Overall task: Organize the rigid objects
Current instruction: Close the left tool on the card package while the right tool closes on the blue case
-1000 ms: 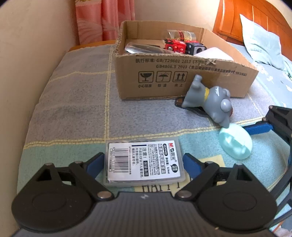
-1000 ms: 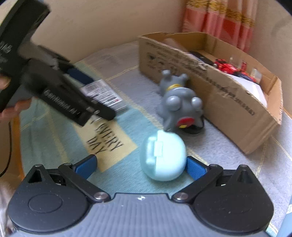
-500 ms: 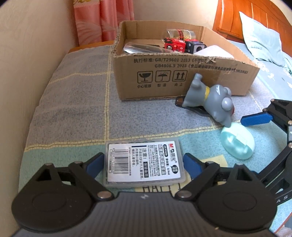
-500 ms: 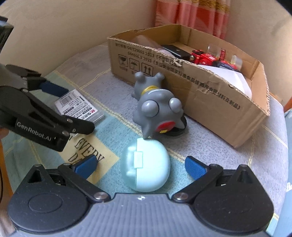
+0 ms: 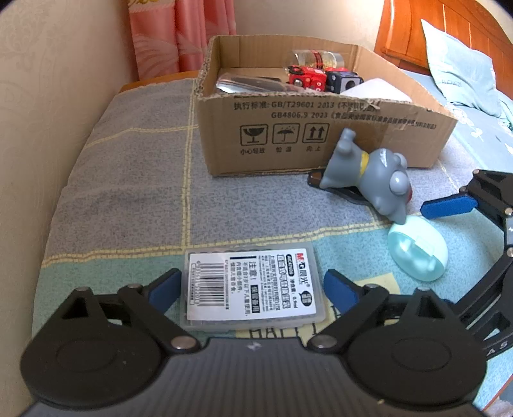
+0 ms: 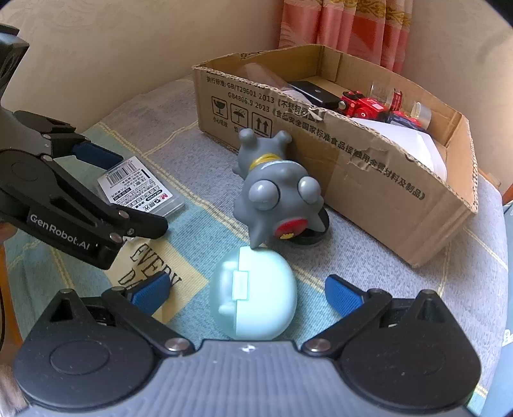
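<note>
A flat clear plastic case [image 5: 253, 285] with a white barcode label lies on the blanket [image 5: 128, 179], and the left gripper [image 5: 251, 288] sits around it with its jaws spread wide, one blue pad [image 5: 165, 287] just off each short end. Whether the pads actually touch the case I cannot tell; nothing is lifted.

Just to its right, a pale blue egg-shaped case [image 6: 253, 295] rests on the same blanket. The right gripper [image 6: 247, 292] is set around it, jaws wide apart, blue fingertips [image 6: 341, 296] clear of its sides, gripping nothing.

A grey cat toy [image 6: 275, 189] lies tipped over, its ear touching the far end of the egg-shaped case, its feet toward the cardboard box [image 5: 320, 138]. Under its head sits a black round disc [image 6: 307, 235].

The box stands open beyond the toy, its printed side facing the grippers. Inside are a red toy car [image 5: 304, 77], a clear jar [image 5: 315, 57], a dark flat item and something white. A pink curtain [image 5: 179, 32] hangs behind the box, and a wooden headboard [image 5: 404, 29] with a pillow shows off to the right.
</note>
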